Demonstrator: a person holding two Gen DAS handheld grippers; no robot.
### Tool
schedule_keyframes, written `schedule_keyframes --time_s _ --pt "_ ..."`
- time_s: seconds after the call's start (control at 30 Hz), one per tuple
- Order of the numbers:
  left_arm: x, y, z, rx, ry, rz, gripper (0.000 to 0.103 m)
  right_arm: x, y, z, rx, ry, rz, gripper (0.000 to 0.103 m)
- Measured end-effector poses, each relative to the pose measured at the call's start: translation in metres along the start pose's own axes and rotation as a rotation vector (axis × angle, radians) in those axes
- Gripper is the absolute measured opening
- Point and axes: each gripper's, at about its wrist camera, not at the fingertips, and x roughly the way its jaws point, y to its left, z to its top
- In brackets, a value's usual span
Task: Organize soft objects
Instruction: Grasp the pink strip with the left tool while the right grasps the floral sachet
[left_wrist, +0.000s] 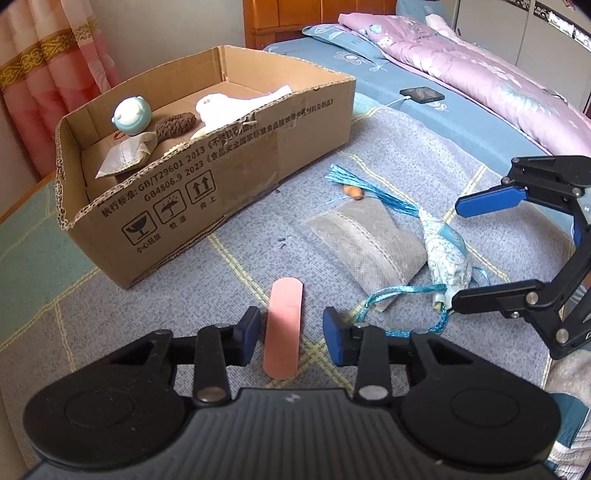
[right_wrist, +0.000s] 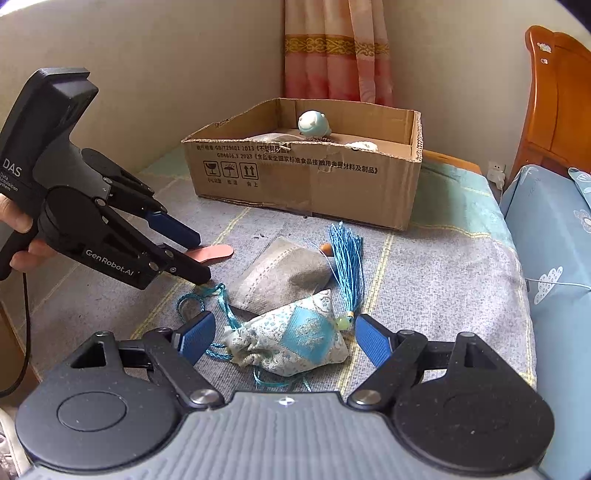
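A pink flat strip (left_wrist: 283, 326) lies on the grey-blue mat; my left gripper (left_wrist: 291, 334) is open with a finger on each side of it. The strip also shows in the right wrist view (right_wrist: 214, 253) under the left gripper (right_wrist: 197, 254). A blue floral sachet with tassel (right_wrist: 295, 341) lies between the open fingers of my right gripper (right_wrist: 284, 338); it shows in the left wrist view (left_wrist: 448, 258) beside the right gripper (left_wrist: 456, 253). A grey pouch (left_wrist: 369, 240) lies beside the sachet. A cardboard box (left_wrist: 229, 184) holds a round blue toy (left_wrist: 132, 117), a brown pouch, white soft items.
A phone on a cable (left_wrist: 422, 94) lies on the blue sheet. A purple floral quilt (left_wrist: 461, 62) covers the bed at right. A pink curtain (right_wrist: 336, 51) and wall stand behind the box. A wooden headboard (right_wrist: 557, 99) is at far right.
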Motion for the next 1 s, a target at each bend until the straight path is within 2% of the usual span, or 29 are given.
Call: schedule_keyframes --time_s 0.03,0.1,0.2,0.33,0.6,0.77,0.83,0.9,1.0 --pt "0.0 0.0 0.0 -0.002 0.0 0.003 0.024 0.0 0.0 0.0 -0.002 0.001 0.001 0.086" --pt "-0.001 0.001 0.0 -0.015 0.001 0.019 0.017 0.0 0.001 0.0 -0.006 0.001 0.002 0.086" --pt "-0.001 0.003 -0.001 -0.038 -0.003 0.042 0.017 0.002 0.001 0.001 -0.007 0.007 -0.005 0.088" --pt "-0.003 0.003 -0.004 -0.043 -0.006 0.042 0.017 0.006 0.003 -0.001 -0.023 0.019 -0.01 0.095" --pt "-0.004 0.001 -0.004 -0.043 -0.013 0.032 0.017 0.02 0.009 -0.002 -0.057 0.041 -0.013 0.093" --pt "-0.008 0.0 -0.004 -0.043 -0.019 0.032 0.017 0.022 0.015 -0.002 -0.091 0.053 -0.042 0.074" --pt "-0.01 -0.001 -0.004 -0.04 -0.022 0.031 0.017 0.019 0.016 0.0 -0.094 0.053 -0.044 0.057" --pt "-0.013 -0.002 -0.004 -0.039 -0.025 0.034 0.017 0.016 0.015 0.002 -0.094 0.047 -0.047 0.051" --pt "-0.018 -0.003 -0.005 -0.038 -0.036 0.035 0.017 0.012 0.015 0.004 -0.102 0.036 -0.073 0.048"
